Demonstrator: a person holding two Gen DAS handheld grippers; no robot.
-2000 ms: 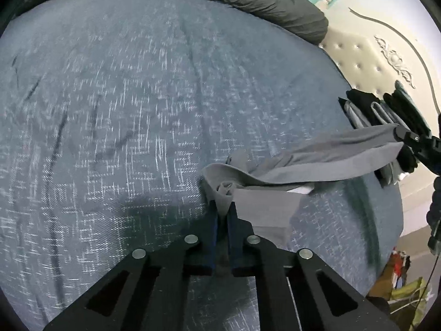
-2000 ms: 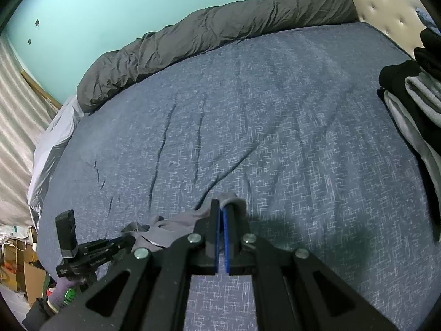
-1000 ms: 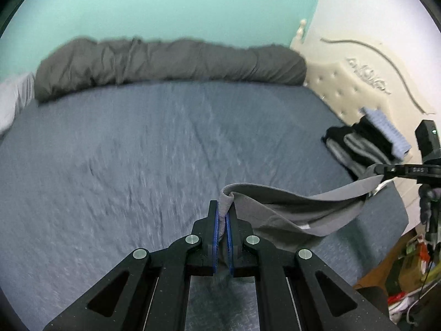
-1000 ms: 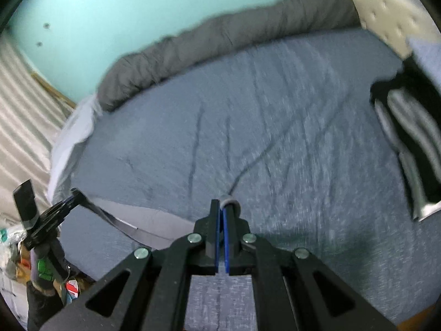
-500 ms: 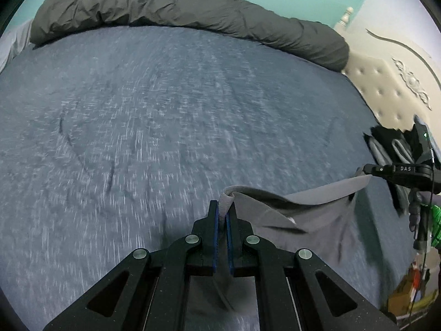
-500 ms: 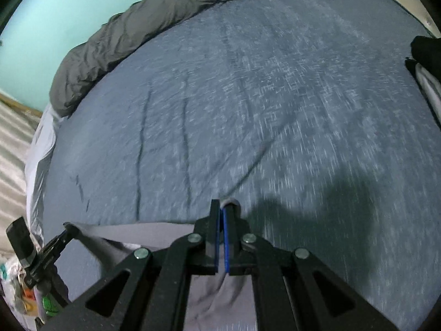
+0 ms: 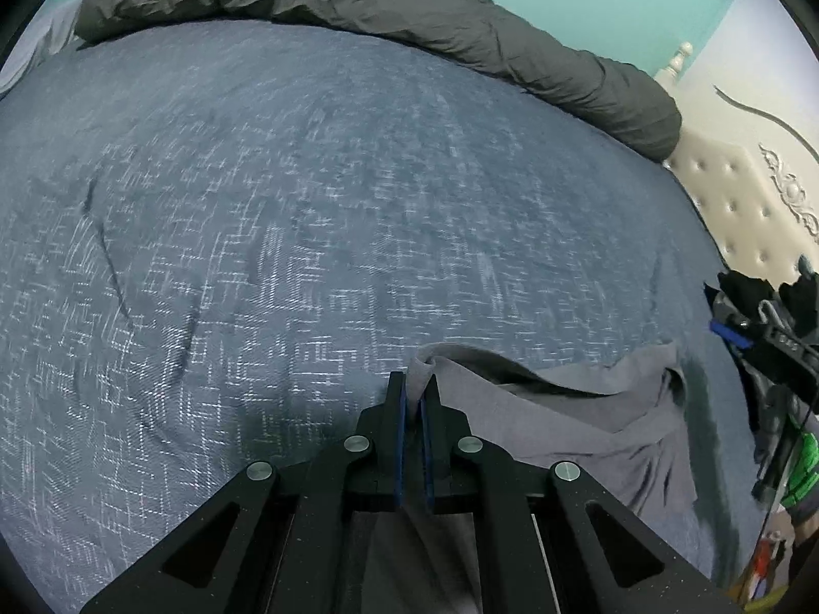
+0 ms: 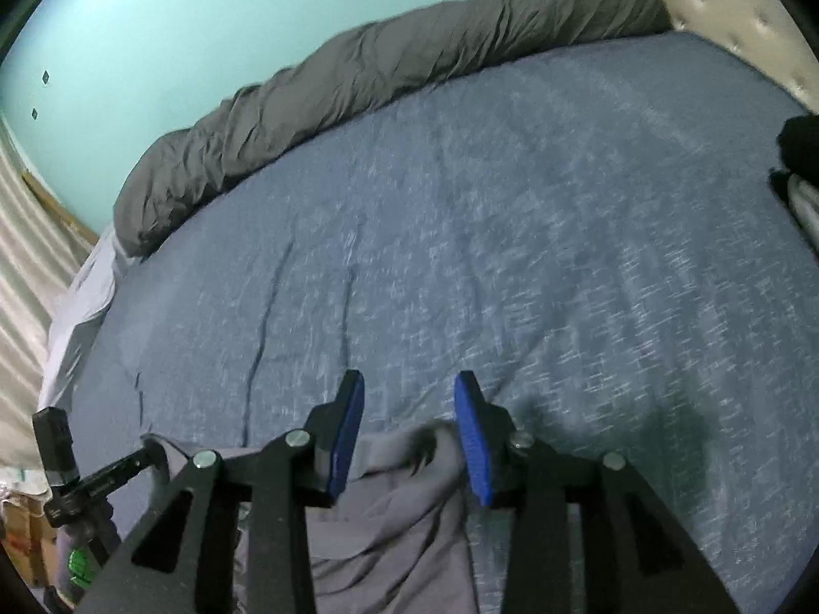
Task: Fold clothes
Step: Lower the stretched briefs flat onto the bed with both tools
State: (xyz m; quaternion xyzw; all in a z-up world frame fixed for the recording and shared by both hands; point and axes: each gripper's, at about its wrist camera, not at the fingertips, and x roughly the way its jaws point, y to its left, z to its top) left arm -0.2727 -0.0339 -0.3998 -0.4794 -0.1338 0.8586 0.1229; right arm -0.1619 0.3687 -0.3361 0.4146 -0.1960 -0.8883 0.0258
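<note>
One corner released: right gripper (image 8: 409,399) fingers have just parted above the grey garment (image 8: 389,527); left gripper (image 7: 415,389) pinches its edge, so lay that flat on the bed (image 7: 307,235) before letting go.

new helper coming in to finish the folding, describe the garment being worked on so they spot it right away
Start at the blue bed cover, then go to its near edge. The grey garment lies rumpled there, one corner pinched in the left tool. It is plain light grey, unlike the dark stack by the headboard.
</note>
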